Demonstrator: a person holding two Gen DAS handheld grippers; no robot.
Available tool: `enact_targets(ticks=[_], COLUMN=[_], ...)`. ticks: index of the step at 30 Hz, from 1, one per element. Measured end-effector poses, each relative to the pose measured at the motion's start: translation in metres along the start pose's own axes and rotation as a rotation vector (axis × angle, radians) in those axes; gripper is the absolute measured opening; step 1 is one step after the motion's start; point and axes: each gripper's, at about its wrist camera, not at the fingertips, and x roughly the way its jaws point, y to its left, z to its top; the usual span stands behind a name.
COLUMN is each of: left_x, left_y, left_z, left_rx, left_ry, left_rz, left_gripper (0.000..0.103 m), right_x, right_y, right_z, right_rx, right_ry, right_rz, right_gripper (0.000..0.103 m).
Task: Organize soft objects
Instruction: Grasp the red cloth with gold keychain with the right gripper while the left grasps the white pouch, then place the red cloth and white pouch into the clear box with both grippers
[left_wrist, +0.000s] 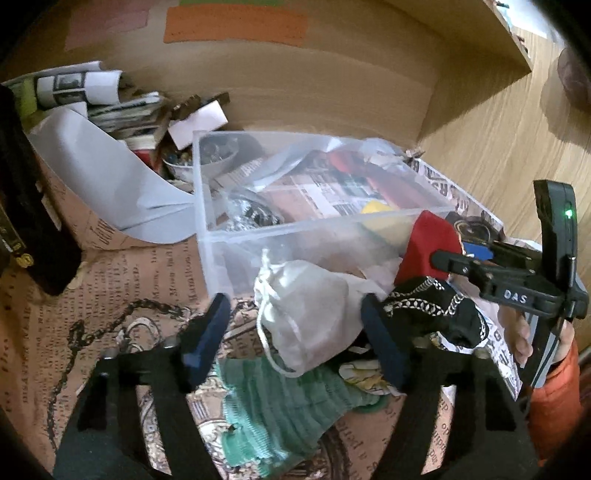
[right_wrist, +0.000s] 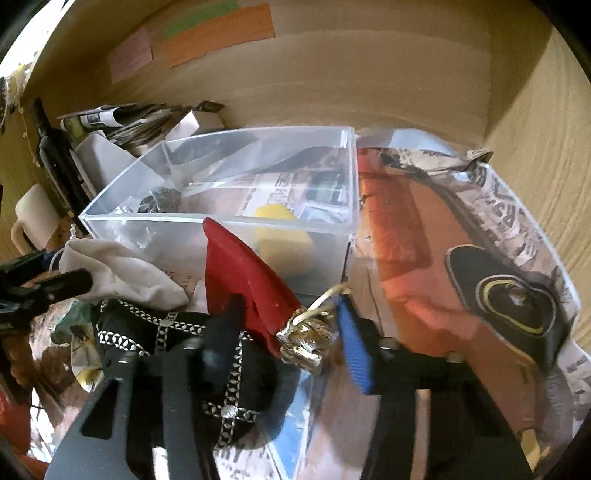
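Note:
A clear plastic box (left_wrist: 207, 206) (right_wrist: 221, 221) stands on the patterned cloth and holds a yellow soft thing (left_wrist: 375, 207) (right_wrist: 284, 236). In front of it lie a white drawstring pouch (left_wrist: 310, 310) (right_wrist: 122, 269), a black pouch with silver trim (left_wrist: 436, 310) (right_wrist: 166, 332), a green knitted cloth (left_wrist: 288, 406) and a red soft piece (left_wrist: 428, 240) (right_wrist: 240, 273) with a gold tip. My left gripper (left_wrist: 295, 339) is open, its fingers on either side of the white pouch. My right gripper (right_wrist: 288, 339) (left_wrist: 454, 258) is open around the red piece's gold end.
A pile of papers and magazines (left_wrist: 110, 110) lies behind the box at the left. A dark bottle (right_wrist: 55, 155) and a white mug (right_wrist: 33, 218) stand at the left. A wooden wall (left_wrist: 314, 92) closes the back. Printed newspaper (right_wrist: 498, 206) covers the surface at the right.

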Motion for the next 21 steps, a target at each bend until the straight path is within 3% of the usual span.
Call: enact_targets(ticks=[3,5,8,21], left_x=[0.004,0.005,0.002,-0.058], left_y=[0.001,0.003,0.004,-0.015], left_z=[0.000,0.000,0.000,0.007], left_rx=[-0.009,-0.015,-0.030,0.048], left_ry=[0.010,0.016,0.009,-0.155], left_rz=[-0.014,-0.025,-0.042,-0.006], left_gripper=[0.051,0.033,0.022,0.017], right_x=[-0.001,-0.006,-0.014,-0.067], right_y=[0.002,0.006,0.008,0.024], right_z=[-0.002,-0.003,-0.003,0.008], right_rx=[-0.001,-0.013,-0.029,-0.085], right_ry=[-0.006,-0.020,-0.047,-0.208], right_rz=[0.012,0.007,0.000,-0.016], right_gripper=[0.027,0.023,0.021,0.019])
